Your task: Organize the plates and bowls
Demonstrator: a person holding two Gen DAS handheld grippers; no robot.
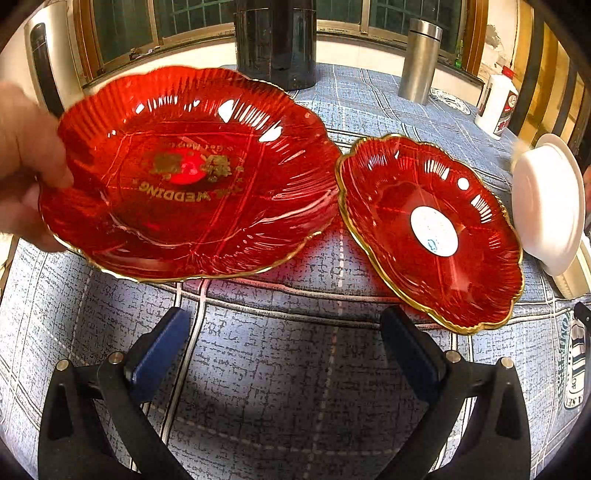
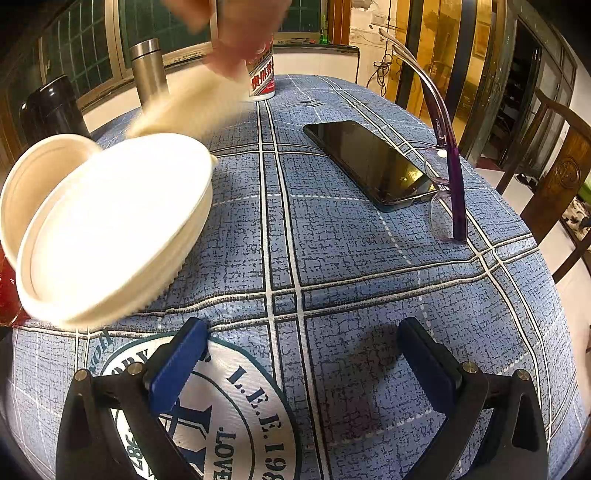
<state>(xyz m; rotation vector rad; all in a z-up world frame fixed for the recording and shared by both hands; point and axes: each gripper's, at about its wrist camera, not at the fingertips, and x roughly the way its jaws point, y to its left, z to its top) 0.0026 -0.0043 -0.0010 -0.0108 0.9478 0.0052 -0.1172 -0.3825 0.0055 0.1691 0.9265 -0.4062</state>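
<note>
Left gripper [image 1: 286, 354] spread wide, nothing between the fingers, hovering over the blue plaid tablecloth [image 1: 280, 406]. Just beyond it, large red plate [image 1: 184, 173] with gold rim and "WEDDING" lettering, tilted, a person's hand [image 1: 29, 162] gripping its left edge. Right of that plate, nearly touching its rim, smaller red plate [image 1: 432, 232] with a white round sticker, lying on the cloth. Further right of the large plate, white bowls [image 1: 546, 203] at the frame edge. Behind the large plate: dark cylinder [image 1: 275, 40], steel flask [image 1: 421, 59], white bottle [image 1: 496, 103]. Right gripper [image 2: 303, 358] also spread, empty, above a round printed emblem [image 2: 236, 417] on the cloth. Same white bowls [image 2: 110, 229] sit left-forward of it, nested and tilted; a blurred hand [image 2: 236, 33] and a blurred pale object above them, can't tell what it is. On the other side of the right view: black phone [image 2: 373, 166], glasses [image 2: 448, 162] touching its near corner, wooden chair [image 2: 554, 177] off the table edge.
</note>
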